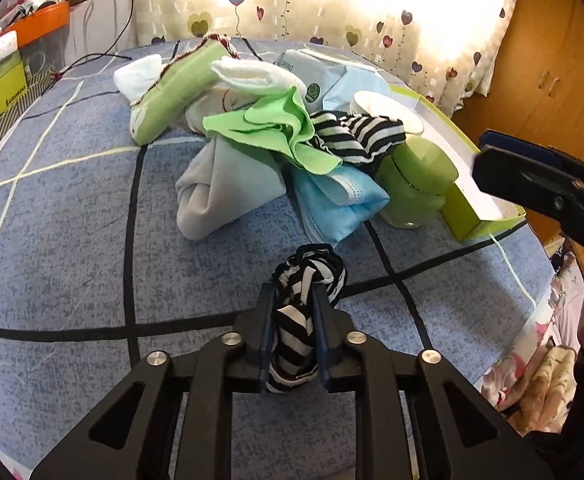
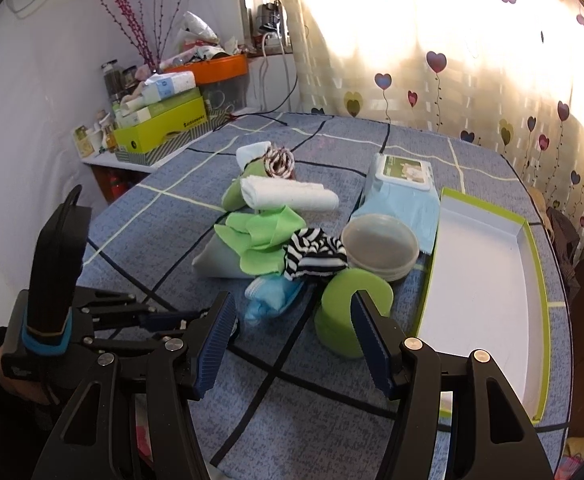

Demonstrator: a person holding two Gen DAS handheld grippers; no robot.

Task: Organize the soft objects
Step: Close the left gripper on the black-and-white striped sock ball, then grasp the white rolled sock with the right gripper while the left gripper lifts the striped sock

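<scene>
My left gripper [image 1: 294, 296] is shut on a black-and-white striped sock [image 1: 292, 332], which bunches up between its blue pads just above the blue plaid bedsheet [image 1: 72, 240]. Beyond it lies a pile of soft things: a grey cloth [image 1: 220, 188], a green cloth [image 1: 276, 128], a second striped sock [image 1: 356, 136], a blue face mask [image 1: 340, 204], a green sock [image 1: 172, 92] and a rolled white towel [image 1: 252, 74]. My right gripper [image 2: 292, 308] stands open and holds nothing, hovering in front of the pile. An open green-edged box [image 2: 484, 280] with a white inside lies to the right.
A green jar [image 2: 344, 320] stands close to my right gripper's right finger, with a clear lidded tub [image 2: 380, 248] and a pack of wet wipes [image 2: 404, 184] behind it. Boxes and clutter [image 2: 160, 120] fill a shelf at the bed's far left. A heart-print curtain [image 2: 452, 80] hangs behind.
</scene>
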